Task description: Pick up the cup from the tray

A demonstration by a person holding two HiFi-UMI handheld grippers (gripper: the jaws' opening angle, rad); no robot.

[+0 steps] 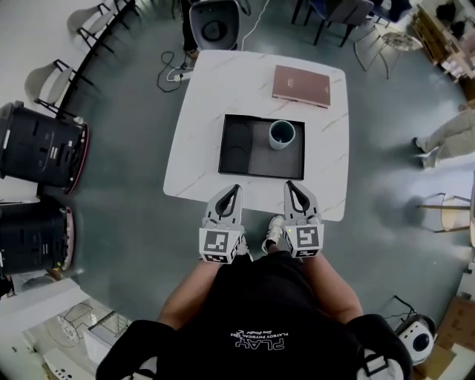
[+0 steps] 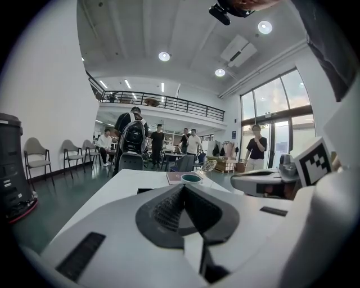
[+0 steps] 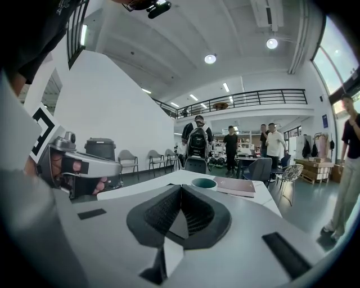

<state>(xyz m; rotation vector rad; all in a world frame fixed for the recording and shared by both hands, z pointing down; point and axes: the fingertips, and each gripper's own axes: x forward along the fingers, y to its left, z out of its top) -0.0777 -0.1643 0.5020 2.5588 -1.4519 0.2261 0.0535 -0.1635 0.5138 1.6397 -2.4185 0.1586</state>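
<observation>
A grey-blue cup (image 1: 282,134) stands upright in the right part of a black tray (image 1: 237,167) on a white table (image 1: 200,171). Both grippers hover at the table's near edge, short of the tray. My left gripper (image 1: 233,191) is shut and holds nothing. My right gripper (image 1: 292,186) is shut and empty too. In the left gripper view the cup (image 2: 191,178) shows just beyond the closed tips (image 2: 183,187). From the right gripper view, the cup (image 3: 203,183) sits ahead of that gripper's meeting tips (image 3: 180,187).
A brown book (image 1: 301,85) lies on the table behind the tray. Two black bins (image 1: 41,145) stand on the floor at the left. Chairs (image 1: 215,22) ring the far end of the table. Several people stand in the background of the gripper views.
</observation>
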